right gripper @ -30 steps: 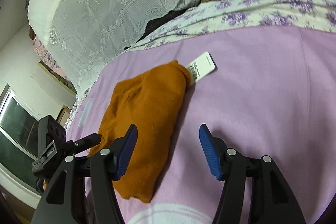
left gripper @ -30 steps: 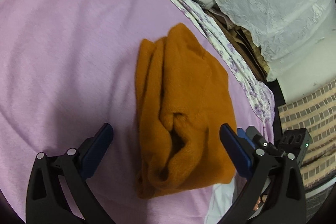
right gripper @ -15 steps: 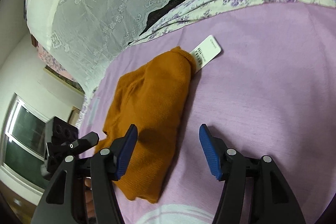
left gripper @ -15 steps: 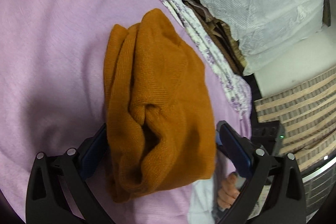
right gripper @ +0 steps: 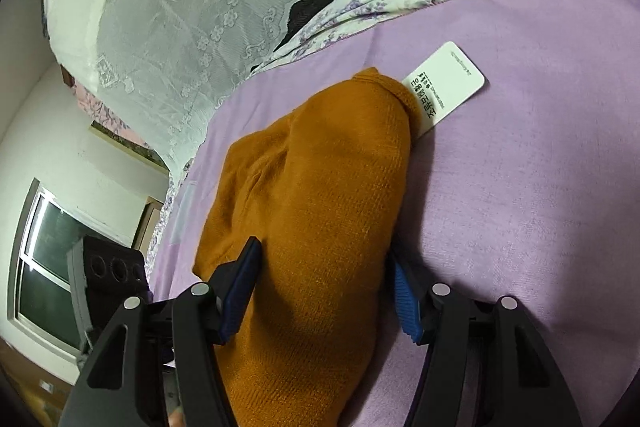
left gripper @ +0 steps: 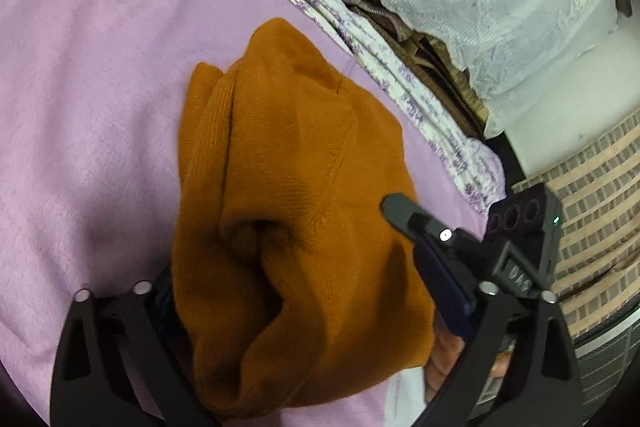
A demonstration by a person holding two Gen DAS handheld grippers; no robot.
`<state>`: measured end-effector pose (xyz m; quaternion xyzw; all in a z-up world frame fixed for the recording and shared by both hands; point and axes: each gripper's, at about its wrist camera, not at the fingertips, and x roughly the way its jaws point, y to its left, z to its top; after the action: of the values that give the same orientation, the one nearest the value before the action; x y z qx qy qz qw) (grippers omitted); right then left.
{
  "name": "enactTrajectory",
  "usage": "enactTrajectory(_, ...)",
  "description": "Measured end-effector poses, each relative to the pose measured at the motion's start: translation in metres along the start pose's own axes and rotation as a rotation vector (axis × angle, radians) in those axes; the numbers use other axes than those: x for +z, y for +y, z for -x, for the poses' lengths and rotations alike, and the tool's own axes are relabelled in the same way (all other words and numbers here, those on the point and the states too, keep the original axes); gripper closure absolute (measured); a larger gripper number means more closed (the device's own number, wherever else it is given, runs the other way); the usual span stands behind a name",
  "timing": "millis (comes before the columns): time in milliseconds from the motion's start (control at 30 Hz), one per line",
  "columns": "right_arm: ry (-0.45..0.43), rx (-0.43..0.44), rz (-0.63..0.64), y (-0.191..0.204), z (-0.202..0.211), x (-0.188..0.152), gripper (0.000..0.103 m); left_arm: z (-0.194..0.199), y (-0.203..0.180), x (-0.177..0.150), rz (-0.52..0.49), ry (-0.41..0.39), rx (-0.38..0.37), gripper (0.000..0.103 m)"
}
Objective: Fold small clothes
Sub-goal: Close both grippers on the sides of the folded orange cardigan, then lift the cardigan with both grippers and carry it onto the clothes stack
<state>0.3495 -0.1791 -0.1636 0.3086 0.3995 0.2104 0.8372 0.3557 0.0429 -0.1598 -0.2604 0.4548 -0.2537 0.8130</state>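
- Our left gripper point(left gripper: 308, 311) straddles the folded orange knit point(left gripper: 288, 195), spread wide.
- Our right gripper point(right gripper: 324, 291) is spread around the knit too.
- It lies on a purple blanket point(right gripper: 520, 167).

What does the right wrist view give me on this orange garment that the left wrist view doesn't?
Only the right wrist view shows the white tag poking out at the far end of the orange garment, plus a window. Only the left wrist view shows the garment's open folds bunched near the left gripper, and a striped surface. Both show the garment on the pink sheet, straddled by open fingers, including the right gripper.
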Motion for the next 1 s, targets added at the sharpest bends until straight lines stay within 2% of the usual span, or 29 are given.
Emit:
enactTrajectory(33, -0.001, 0.005, -0.001, -0.001, 0.000, 0.000, 0.042, 0.001, 0.001, 0.000, 0.005, 0.000, -0.013, 0.021)
enactTrajectory(200, -0.004, 0.022, -0.006, -0.005, 0.000, 0.001, 0.043, 0.002, 0.005, -0.003, 0.023, 0.021, -0.049, 0.035)
enactTrajectory(467, -0.017, 0.011, 0.029, -0.004, -0.002, -0.001, 0.042, -0.002, 0.026, -0.001, 0.134, 0.021, -0.116, 0.039)
enactTrajectory(567, -0.023, 0.002, 0.042, -0.004, -0.002, -0.001, 0.045, -0.003, 0.018, -0.003, 0.092, 0.026, -0.084, 0.043)
enactTrajectory(633, -0.030, -0.007, 0.055, -0.002, -0.002, -0.002, 0.050, -0.002, 0.013, -0.005, 0.067, 0.022, -0.070, 0.052)
enactTrajectory(733, -0.039, -0.002, 0.067, -0.001, -0.001, -0.002, 0.053, 0.002, 0.012, -0.005, 0.061, 0.005, -0.077, 0.061)
enactTrajectory(800, -0.046, 0.004, 0.077, 0.000, 0.000, -0.003, 0.054, 0.006, 0.009, -0.007, 0.046, -0.009, -0.068, 0.063)
enactTrajectory(1000, -0.063, 0.013, 0.154, 0.013, 0.004, -0.008, 0.057, 0.024, -0.009, -0.025, -0.011, -0.061, 0.025, 0.063)
